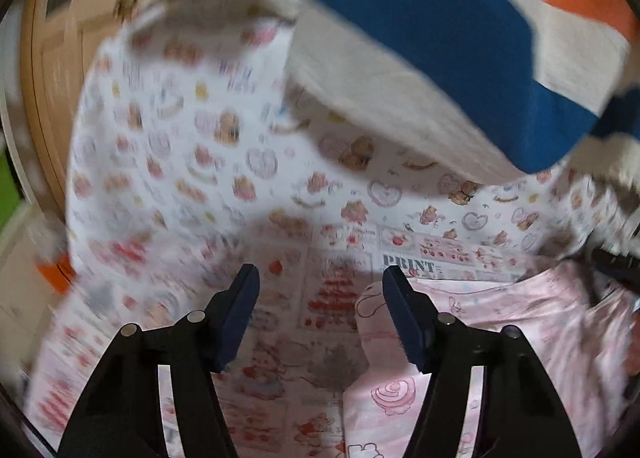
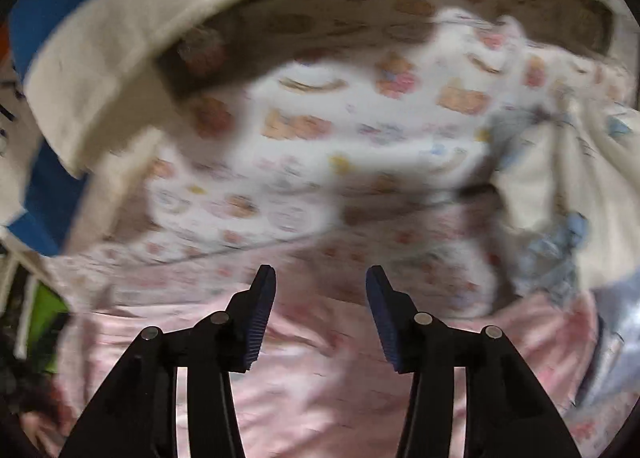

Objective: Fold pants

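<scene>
Left wrist view: my left claw point(image 1: 320, 290) stands partly open with nothing between its dark blue pads point(image 1: 236, 318). The pale pink printed cotton pants point(image 1: 500, 322) lie at lower right, one edge beside my right-hand pad, on a white sheet printed with bears and hearts point(image 1: 180, 130).

Right wrist view: my right claw point(image 2: 320, 290) hangs partly open and empty above the pink pants point(image 2: 320, 370). A cream, blue-banded cloth point(image 2: 120, 38) arches beyond, blurred.

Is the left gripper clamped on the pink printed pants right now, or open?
Open. The left gripper has its jaws apart with nothing between them; the pink printed pants lie below and to the right.
</scene>
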Available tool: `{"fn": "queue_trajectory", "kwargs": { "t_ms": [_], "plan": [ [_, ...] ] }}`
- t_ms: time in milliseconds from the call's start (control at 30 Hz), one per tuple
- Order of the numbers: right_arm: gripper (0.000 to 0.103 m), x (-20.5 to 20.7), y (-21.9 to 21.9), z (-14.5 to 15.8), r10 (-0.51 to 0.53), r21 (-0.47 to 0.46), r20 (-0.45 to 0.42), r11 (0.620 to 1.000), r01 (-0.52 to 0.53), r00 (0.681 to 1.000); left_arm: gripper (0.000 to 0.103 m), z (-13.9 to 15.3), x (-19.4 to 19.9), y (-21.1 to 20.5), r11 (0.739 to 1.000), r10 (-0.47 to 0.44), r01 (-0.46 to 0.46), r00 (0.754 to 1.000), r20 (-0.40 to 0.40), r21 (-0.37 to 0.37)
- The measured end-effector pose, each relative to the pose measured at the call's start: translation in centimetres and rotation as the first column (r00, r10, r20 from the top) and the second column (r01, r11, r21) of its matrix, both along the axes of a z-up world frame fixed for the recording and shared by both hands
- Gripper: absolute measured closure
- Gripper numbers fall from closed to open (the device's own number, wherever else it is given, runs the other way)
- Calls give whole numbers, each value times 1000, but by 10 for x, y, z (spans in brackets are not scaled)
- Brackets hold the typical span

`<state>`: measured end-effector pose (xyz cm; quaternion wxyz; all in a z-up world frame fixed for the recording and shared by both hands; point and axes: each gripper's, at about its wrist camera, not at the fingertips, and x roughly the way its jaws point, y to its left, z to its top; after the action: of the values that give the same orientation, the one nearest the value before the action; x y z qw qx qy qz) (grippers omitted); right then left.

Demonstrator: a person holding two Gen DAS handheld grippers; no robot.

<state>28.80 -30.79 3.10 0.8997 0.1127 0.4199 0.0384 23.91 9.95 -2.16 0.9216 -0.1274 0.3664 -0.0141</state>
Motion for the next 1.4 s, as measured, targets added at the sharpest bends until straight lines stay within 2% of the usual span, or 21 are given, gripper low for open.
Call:
{"fn": "queue_trajectory", "kwargs": {
  "t_ms": [67, 133, 233, 300, 367, 400, 433, 467, 533, 667, 767, 867, 967, 1067, 1167, 1200, 1233, 1267, 1300, 1333, 1400],
  "plan": [
    [54, 5, 26, 2, 121, -55, 13, 991, -120, 993, 50, -4, 3, 6, 999, -15, 15, 1000, -11, -48],
    [67, 8, 52, -4, 205, -81, -17, 975, -205, 979, 50, -6, 4, 6, 998, -48, 49, 999, 7, -50],
    [71, 16, 75, -21, 255, -116, -100, 957, -266, 962, 50, -13, 8, 4, 997, -70, 70, 998, -2, -16],
    [71, 22, 86, -40, 259, -181, -164, 941, -287, 952, 50, -17, 12, 3, 996, -84, 83, 996, -27, -20],
    [71, 20, 92, -52, 246, -231, -183, 930, -285, 952, 50, -17, 14, 0, 995, -96, 96, 995, -30, -15],
    [73, 20, 94, -56, 253, -222, -181, 931, -290, 950, 48, -17, 15, -1, 996, -90, 90, 995, -32, 8],
    [85, 22, 92, -59, 258, -188, -171, 939, -289, 951, 48, -19, 17, -3, 996, -70, 72, 997, -41, 46],
    [92, 24, 90, -62, 249, -175, -164, 945, -276, 955, 48, -21, 19, -4, 996, -61, 64, 997, -52, 65],
    [98, 27, 85, -64, 227, -168, -128, 955, -246, 966, 49, -23, 21, -2, 996, -86, 88, 994, -65, 27],
    [99, 24, 67, -60, 175, -153, -67, 971, -184, 982, 45, -22, 22, 1, 997, -76, 76, 995, -64, -3],
    [100, 24, 49, -64, 117, -149, -66, 981, -126, 991, 42, -27, 26, 3, 997, -73, 70, 993, -93, -33],
    [101, 25, 32, -56, 64, -162, -40, 984, -70, 997, 40, -26, 24, 4, 991, -96, 88, 992, -80, -99],
    [101, 27, 13, -50, 31, -136, -28, 990, -34, 999, 36, -25, 22, -1, 979, -147, 135, 987, -65, -153],
    [101, 28, 0, -48, 46, -84, -21, 995, -47, 999, 36, -26, 20, -15, 970, -213, 203, 975, -64, -134],
    [101, 27, -14, -43, 47, -12, -20, 999, -47, 999, 39, -32, 24, -24, 952, -270, 248, 956, -114, -179],
    [101, 26, -18, -42, 54, 17, -21, 998, -53, 998, 49, -32, 24, -24, 952, -264, 241, 959, -108, -187],
    [101, 21, -27, -37, 60, 30, -19, 998, -59, 998, 64, -31, 24, -25, 954, -259, 239, 961, -96, -181],
    [101, 20, -27, -36, 65, 27, -17, 998, -65, 998, 70, -28, 23, -24, 956, -255, 239, 964, -80, -169],
    [101, 18, -28, -36, 66, 16, -14, 998, -66, 998, 89, -28, 23, -24, 950, -266, 250, 962, -65, -188],
    [101, 19, -20, -38, 66, -1, -8, 998, -66, 998, 97, -29, 24, -23, 942, -275, 257, 959, -60, -216],
    [101, 20, -7, -41, 96, -17, -5, 995, -96, 995, 97, -28, 25, -20, 956, -227, 211, 972, -57, -202]
  ]
}}
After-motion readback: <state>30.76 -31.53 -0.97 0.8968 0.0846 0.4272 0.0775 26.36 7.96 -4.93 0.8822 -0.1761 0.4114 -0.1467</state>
